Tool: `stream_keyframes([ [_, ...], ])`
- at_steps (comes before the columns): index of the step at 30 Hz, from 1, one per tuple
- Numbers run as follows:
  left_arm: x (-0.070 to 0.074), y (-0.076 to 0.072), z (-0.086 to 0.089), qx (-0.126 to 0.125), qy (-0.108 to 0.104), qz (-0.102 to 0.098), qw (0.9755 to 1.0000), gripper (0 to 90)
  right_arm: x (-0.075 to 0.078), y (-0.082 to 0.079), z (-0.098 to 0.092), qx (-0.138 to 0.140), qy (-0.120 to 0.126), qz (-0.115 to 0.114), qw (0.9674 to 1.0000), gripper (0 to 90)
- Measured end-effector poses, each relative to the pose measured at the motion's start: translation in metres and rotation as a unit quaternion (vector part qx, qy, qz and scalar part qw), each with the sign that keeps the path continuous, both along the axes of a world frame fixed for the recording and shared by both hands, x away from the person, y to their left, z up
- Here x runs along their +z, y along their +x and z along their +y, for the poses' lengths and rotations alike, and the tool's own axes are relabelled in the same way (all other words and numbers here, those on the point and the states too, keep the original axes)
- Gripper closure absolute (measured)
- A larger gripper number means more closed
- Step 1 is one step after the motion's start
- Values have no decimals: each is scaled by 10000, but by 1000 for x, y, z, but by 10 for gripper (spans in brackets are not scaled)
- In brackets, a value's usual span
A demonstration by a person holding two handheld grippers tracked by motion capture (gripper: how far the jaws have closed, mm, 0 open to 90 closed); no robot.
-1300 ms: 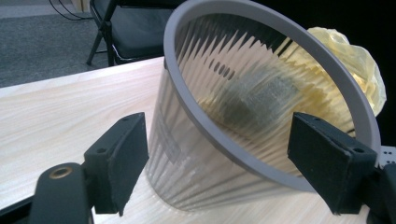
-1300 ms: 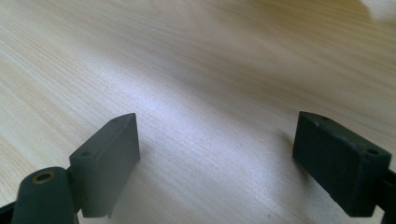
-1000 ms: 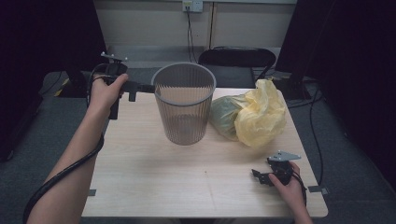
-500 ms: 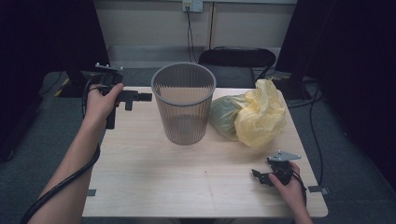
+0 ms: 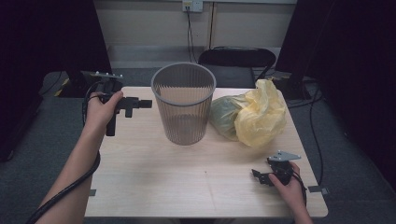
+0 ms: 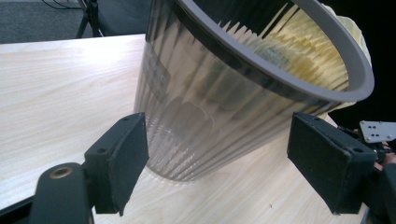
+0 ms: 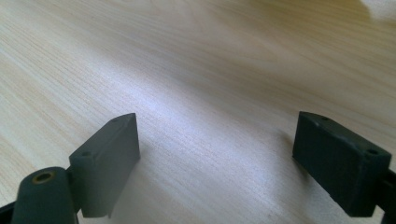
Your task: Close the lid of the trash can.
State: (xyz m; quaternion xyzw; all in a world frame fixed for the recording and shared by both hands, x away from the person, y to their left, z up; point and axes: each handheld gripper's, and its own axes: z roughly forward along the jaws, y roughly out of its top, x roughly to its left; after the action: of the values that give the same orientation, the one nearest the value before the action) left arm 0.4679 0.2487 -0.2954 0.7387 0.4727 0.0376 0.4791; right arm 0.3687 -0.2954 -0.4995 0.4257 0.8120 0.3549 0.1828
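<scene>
Dropping toward the bin (image 5: pixel 183 105), the left gripper (image 5: pixel 145 103) is spread wide beside its wall, touching nothing. Right gripper (image 5: pixel 256 175) is resting released; bag (image 5: pixel 259 112) is waiting unfitted.

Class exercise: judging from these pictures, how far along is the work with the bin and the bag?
Done: nothing yet. The bin stands unlined, and the yellow bag lies crumpled beside it. In hand: the open left gripper is level with the bin's wall, apart from it. The right gripper rests open on the table. Left: probably gripping the bin and fitting the bag.
</scene>
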Motion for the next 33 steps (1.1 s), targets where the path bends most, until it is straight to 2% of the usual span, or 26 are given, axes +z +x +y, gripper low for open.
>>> stream_keyframes([
  [16,-24,-13,-3,-161,-130,8,9998,205,0,0,0,2,-1,-2,10000,139],
  [33,-63,-17,-1,-94,-171,268,9995,202,0,0,0,4,-1,0,10000,139],
])
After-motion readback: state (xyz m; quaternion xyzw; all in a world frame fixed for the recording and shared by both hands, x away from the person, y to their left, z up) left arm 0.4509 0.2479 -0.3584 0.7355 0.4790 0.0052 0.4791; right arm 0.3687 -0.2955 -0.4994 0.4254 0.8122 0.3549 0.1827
